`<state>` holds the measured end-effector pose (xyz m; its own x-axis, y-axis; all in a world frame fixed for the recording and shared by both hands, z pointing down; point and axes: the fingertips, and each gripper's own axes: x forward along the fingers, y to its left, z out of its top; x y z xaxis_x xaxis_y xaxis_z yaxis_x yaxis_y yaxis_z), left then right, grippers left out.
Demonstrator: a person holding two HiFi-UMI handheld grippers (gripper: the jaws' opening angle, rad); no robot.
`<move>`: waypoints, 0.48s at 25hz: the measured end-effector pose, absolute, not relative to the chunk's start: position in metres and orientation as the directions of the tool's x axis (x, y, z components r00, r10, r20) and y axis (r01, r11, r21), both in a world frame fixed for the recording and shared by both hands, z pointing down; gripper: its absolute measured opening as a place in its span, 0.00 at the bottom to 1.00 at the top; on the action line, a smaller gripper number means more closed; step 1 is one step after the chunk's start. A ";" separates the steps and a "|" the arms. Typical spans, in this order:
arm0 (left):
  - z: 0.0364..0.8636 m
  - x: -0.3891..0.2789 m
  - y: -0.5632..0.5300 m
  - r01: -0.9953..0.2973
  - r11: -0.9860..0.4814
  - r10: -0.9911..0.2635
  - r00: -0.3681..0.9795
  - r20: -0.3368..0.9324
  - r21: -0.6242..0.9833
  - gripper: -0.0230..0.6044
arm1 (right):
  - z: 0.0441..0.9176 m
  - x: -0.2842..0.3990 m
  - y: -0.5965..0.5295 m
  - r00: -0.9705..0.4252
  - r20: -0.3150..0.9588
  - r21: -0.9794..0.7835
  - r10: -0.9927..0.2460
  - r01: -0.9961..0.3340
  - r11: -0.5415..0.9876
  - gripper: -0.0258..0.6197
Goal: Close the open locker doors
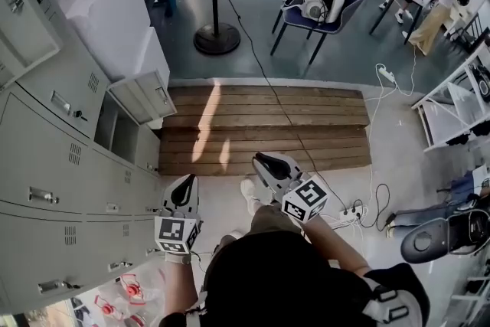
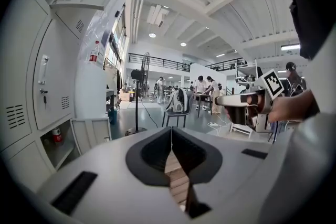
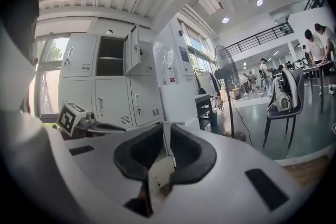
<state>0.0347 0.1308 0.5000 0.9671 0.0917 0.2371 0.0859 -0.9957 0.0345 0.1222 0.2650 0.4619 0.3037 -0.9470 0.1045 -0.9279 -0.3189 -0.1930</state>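
In the head view, the left tool (image 1: 184, 191) and the right tool (image 1: 269, 165) are being held out side by side near the foot of the locker bank (image 1: 46, 165), touching none of it. A low open door (image 1: 143, 96) is being shown swung out at the bank's far end, well apart from both tools, so the step in hand is being judged as the approach. In the left gripper view, that tool's jaws are being held together with nothing between them. The low door's compartment is being shown with a small red-and-white item (image 2: 56, 136) inside, which the head view is not giving. In the right gripper view, the jaws are likewise being held closed and empty, and an upper open door (image 3: 132, 50), high in the bank, is being shown plainly. For the next move, a closed tool tip is being called for against the low door's outer face, pushing it toward the bank until it seats.
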 end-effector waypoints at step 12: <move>0.470 0.170 0.082 0.025 -0.999 0.015 0.974 0.226 -0.043 0.05 | 0.450 0.264 0.215 0.243 0.053 -0.214 -0.969 -0.945 -0.249 0.12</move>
